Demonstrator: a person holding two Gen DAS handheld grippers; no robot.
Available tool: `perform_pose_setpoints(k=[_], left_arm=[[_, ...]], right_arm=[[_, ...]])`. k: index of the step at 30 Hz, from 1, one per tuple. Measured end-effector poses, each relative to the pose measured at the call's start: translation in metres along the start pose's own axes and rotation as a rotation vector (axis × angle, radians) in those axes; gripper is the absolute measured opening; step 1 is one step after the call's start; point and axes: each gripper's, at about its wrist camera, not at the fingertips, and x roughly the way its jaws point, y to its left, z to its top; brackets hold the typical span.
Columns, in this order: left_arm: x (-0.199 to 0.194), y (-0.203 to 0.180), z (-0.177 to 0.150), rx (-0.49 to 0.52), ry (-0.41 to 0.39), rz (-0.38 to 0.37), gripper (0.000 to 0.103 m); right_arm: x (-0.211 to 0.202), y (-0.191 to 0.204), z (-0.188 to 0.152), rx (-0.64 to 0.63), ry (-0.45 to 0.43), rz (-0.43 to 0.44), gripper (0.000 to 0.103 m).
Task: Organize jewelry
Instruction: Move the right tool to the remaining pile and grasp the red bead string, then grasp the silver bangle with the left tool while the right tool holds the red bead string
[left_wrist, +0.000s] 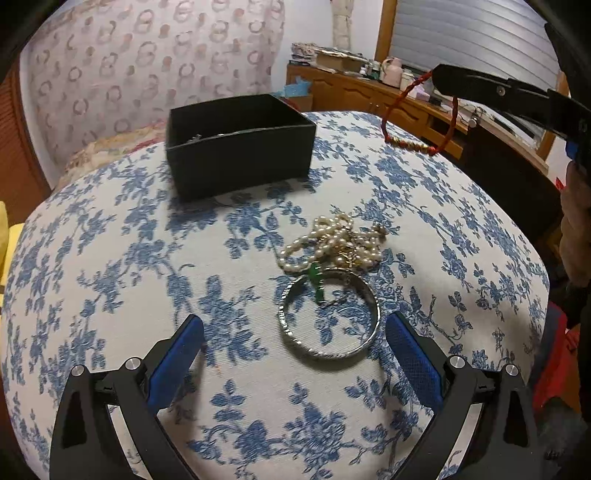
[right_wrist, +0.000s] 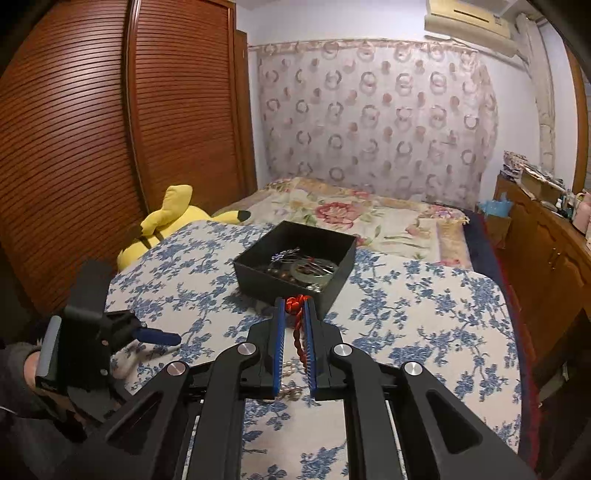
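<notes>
Bedroom. Louvred wooden wardrobe (right_wrist: 110, 147) far left; ring-patterned curtain (right_wrist: 373, 122) straight ahead behind floral-covered bed (right_wrist: 351, 218); wooden sideboard (right_wrist: 546, 236) right; air conditioner (right_wrist: 469, 22) high up.

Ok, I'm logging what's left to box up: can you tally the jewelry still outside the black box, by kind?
Red cord bracelet: 1, held in the right gripper
Silver bangle: 1
Pearl heap: 1, strands not separable
Green piece: 1
Total: 4
</notes>
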Motion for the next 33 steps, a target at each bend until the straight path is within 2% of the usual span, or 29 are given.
perform_pose_setpoints(k=[3, 10, 12, 13, 15, 22, 27, 33], left_arm=[[0.006, -0.003, 0.001, 0.009, 0.014, -0.007, 0.095], [0.01, -0.011, 0.003, 0.041, 0.013, 0.029, 0.093], [0.009, -0.013, 0.003, 0.057, 0.008, 0.043, 0.08], [0.008, -0.014, 0.003, 0.062, 0.004, 0.04, 0.077], [0.005, -0.015, 0.002, 0.067, -0.003, 0.029, 0.059], [-0.002, -0.016, -0.003, 0.077, -0.002, -0.006, 0.058], [-0.01, -0.018, -0.008, 0.069, 0.001, -0.073, 0.057], [-0.012, -0.024, -0.01, 0.079, 0.02, -0.107, 0.057]], right_arm=[[0.002, -0.005, -0.006, 0.017, 0.013, -0.005, 0.011], [0.009, -0.005, -0.022, 0.037, 0.042, 0.002, 0.011], [0.011, -0.005, -0.024, 0.04, 0.046, 0.005, 0.011], [0.011, -0.005, -0.024, 0.041, 0.047, 0.005, 0.011], [0.012, -0.006, -0.026, 0.043, 0.05, 0.005, 0.011], [0.015, -0.009, -0.029, 0.055, 0.063, 0.003, 0.011], [0.018, -0.007, -0.031, 0.052, 0.074, 0.003, 0.011], [0.018, -0.007, -0.031, 0.05, 0.075, 0.001, 0.011]])
